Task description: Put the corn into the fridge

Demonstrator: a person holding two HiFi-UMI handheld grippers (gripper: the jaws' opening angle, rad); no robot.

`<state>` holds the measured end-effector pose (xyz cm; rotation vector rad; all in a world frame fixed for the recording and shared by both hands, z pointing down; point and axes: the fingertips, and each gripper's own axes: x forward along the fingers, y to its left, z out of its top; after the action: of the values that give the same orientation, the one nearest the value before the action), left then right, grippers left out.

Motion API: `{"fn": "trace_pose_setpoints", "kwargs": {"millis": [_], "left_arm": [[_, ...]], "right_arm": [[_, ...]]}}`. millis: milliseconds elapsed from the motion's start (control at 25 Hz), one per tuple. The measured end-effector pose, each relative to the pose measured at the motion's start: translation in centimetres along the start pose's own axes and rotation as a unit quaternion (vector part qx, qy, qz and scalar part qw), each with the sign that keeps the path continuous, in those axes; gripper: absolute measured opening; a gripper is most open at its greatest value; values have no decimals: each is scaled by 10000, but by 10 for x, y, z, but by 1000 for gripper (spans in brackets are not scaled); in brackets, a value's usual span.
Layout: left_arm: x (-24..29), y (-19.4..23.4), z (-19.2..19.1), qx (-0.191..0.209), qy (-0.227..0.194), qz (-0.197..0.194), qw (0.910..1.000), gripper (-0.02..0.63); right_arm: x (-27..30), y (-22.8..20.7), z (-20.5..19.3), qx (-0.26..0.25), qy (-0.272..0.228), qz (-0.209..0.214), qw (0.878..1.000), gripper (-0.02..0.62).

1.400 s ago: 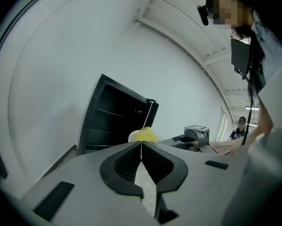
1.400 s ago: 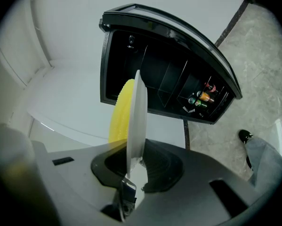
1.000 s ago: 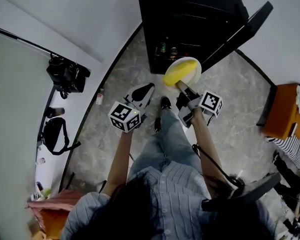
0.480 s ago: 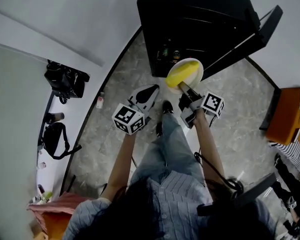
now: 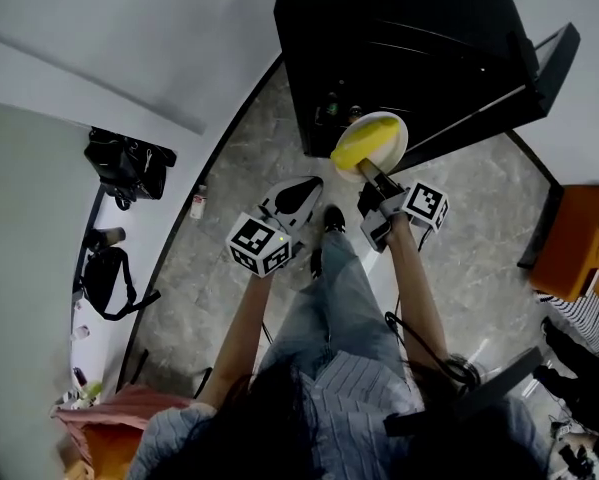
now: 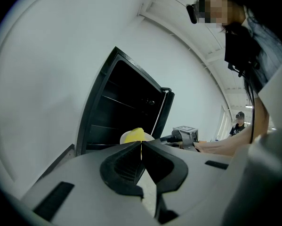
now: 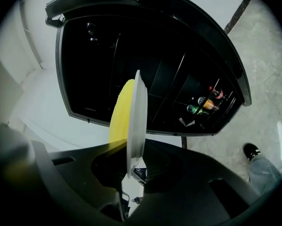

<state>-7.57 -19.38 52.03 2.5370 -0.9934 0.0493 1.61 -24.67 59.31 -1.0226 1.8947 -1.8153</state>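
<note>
Right gripper (image 5: 369, 176) clamped on rim of plate (image 5: 391, 140) bearing corn (image 5: 355, 148), held before the open fridge (image 5: 399, 38); left gripper (image 5: 301, 194) beside it, jaws closed together; bottles (image 7: 204, 102) on a lower shelf

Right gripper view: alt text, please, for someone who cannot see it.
The right hand-held gripper clamps the rim of a white plate, seen edge-on, with yellow corn on it, before an open black fridge. Drink bottles sit inside it, and a shoe shows on the grey floor.
</note>
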Motion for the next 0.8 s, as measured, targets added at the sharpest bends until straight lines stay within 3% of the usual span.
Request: {"fn": "trace_pose_setpoints", "kwargs": {"millis": [800], "left_arm": [[41, 16, 7, 16, 66, -92, 9999, 8]], "right_arm": [[54, -39, 66, 191, -207, -80, 9996, 52]]}}
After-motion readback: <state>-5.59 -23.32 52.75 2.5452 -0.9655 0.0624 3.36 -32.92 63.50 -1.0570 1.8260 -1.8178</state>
